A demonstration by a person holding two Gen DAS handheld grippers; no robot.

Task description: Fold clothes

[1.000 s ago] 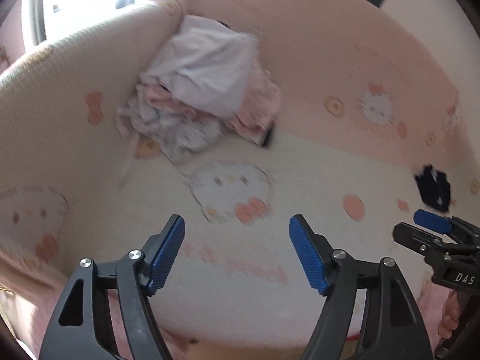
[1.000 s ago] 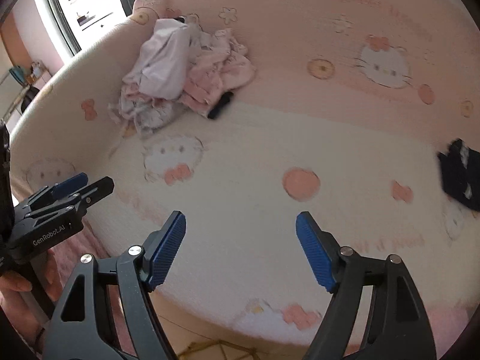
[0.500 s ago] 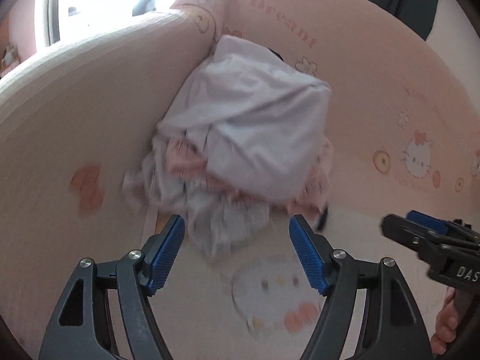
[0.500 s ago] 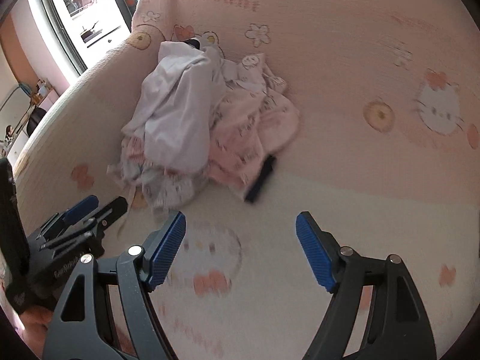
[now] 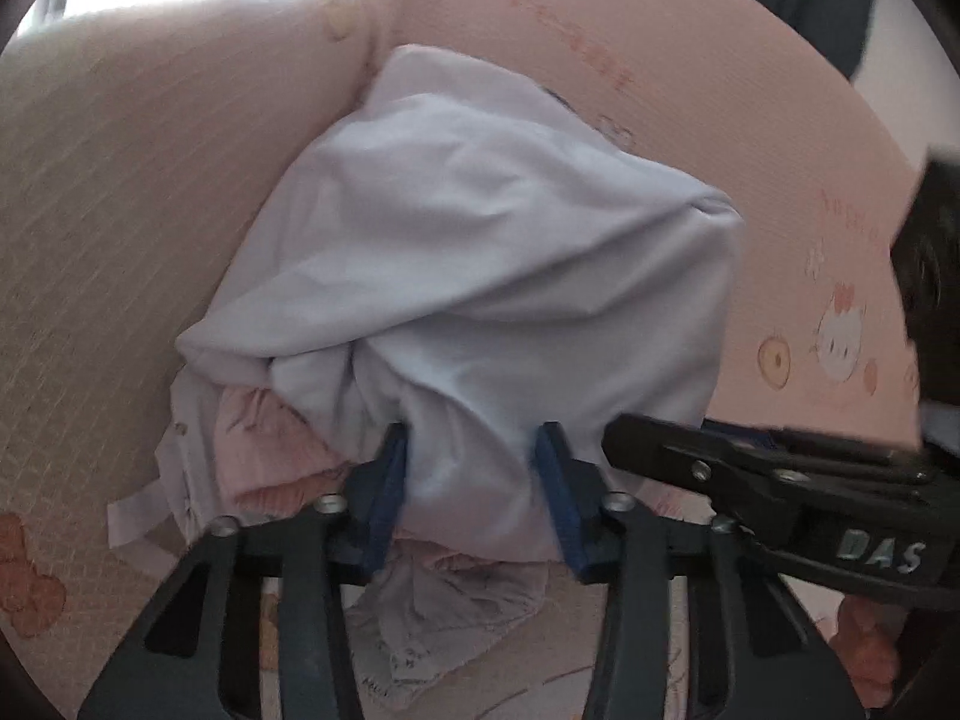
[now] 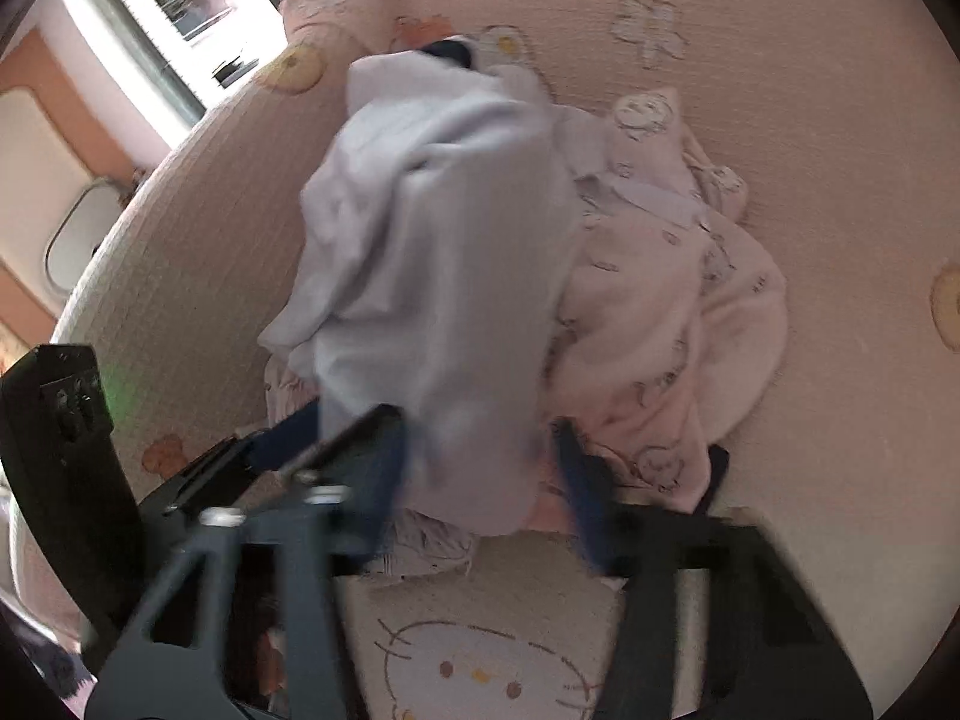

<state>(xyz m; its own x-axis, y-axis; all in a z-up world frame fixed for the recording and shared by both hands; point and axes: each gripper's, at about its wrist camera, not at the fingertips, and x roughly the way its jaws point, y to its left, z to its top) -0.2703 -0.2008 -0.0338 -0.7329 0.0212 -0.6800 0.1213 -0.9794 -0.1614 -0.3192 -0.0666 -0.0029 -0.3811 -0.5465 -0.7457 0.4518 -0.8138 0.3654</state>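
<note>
A pale lilac-white garment (image 5: 480, 252) tops a heap of clothes in the corner of a pink cat-print couch (image 5: 120, 180). Under it lie a pink printed garment (image 6: 660, 324) and a pale printed one (image 5: 444, 618). My left gripper (image 5: 474, 486) has the white garment's lower fold bunched between its blue pads, and its jaws are closing. My right gripper (image 6: 480, 486), blurred, is closing on the same garment (image 6: 444, 276) just beside it. In the left wrist view the right gripper's black fingers (image 5: 660, 450) reach in from the right.
A dark strap-like item (image 6: 714, 480) sticks out under the pink garment, and another dark piece (image 6: 447, 51) shows at the heap's top. The couch back (image 6: 780, 90) rises right behind the heap. A bright window (image 6: 180, 6) lies at the upper left.
Both grippers have moved in from the open seat to the heap in the corner. Their jaws, wide apart before, now stand narrow around the white garment's lower edge.
</note>
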